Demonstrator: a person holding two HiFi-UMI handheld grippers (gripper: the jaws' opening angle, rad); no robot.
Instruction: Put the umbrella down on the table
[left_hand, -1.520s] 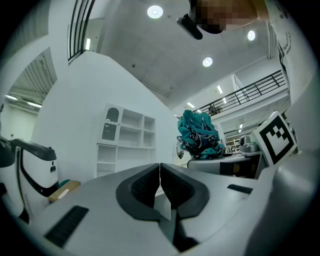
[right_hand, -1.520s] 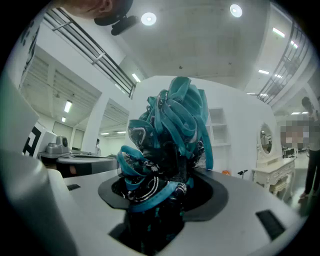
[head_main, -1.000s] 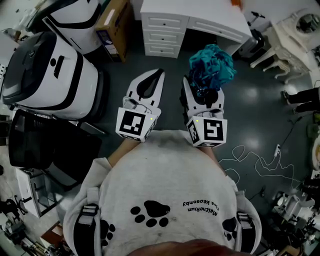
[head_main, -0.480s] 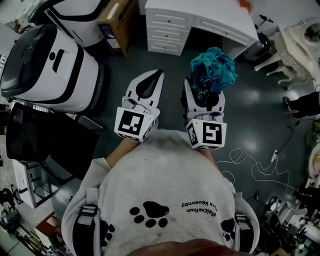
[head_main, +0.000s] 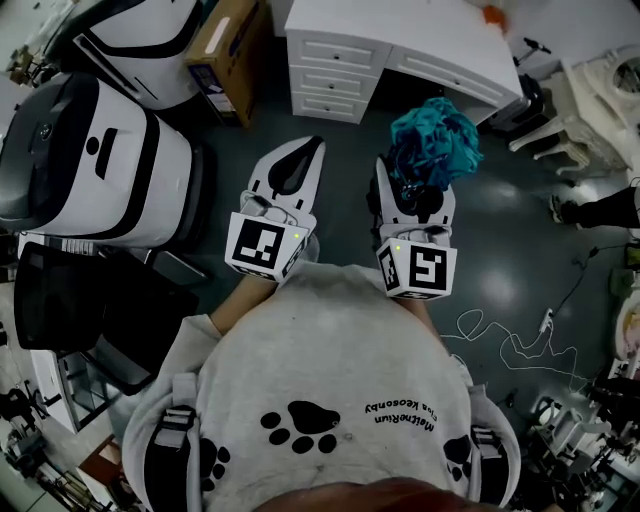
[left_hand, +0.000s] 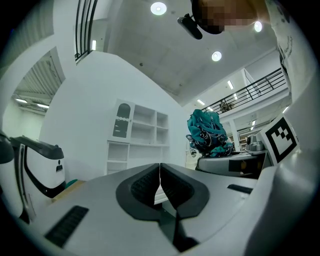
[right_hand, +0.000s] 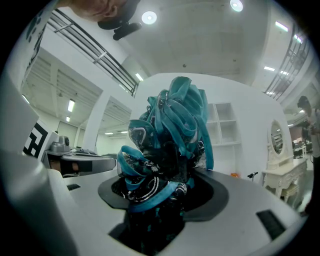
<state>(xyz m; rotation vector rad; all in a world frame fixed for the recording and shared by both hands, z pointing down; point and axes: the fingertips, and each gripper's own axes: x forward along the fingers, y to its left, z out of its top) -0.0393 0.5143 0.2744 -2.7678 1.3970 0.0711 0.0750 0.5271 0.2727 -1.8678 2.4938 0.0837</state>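
Note:
A folded teal and black umbrella (head_main: 435, 140) stands bunched upright in my right gripper (head_main: 408, 190), which is shut on its lower part; in the right gripper view the umbrella (right_hand: 172, 135) fills the space between the jaws of the right gripper (right_hand: 165, 192). My left gripper (head_main: 292, 172) is beside it at chest height, shut with nothing in it. The left gripper view shows the left gripper (left_hand: 160, 181) with its pads pressed together, and the umbrella (left_hand: 207, 132) off to the right. The white table (head_main: 420, 25) with drawers stands ahead across dark floor.
Two large white and black machines (head_main: 90, 150) stand at the left, with a cardboard box (head_main: 222, 50) beside the table. A black chair (head_main: 90, 310) is at my lower left. A white cable (head_main: 510, 335) lies on the floor at right, near white furniture (head_main: 590, 80).
Both grippers keep the same pose in front of my chest. The view has swung slightly, and the right gripper with the umbrella sits a little further right.

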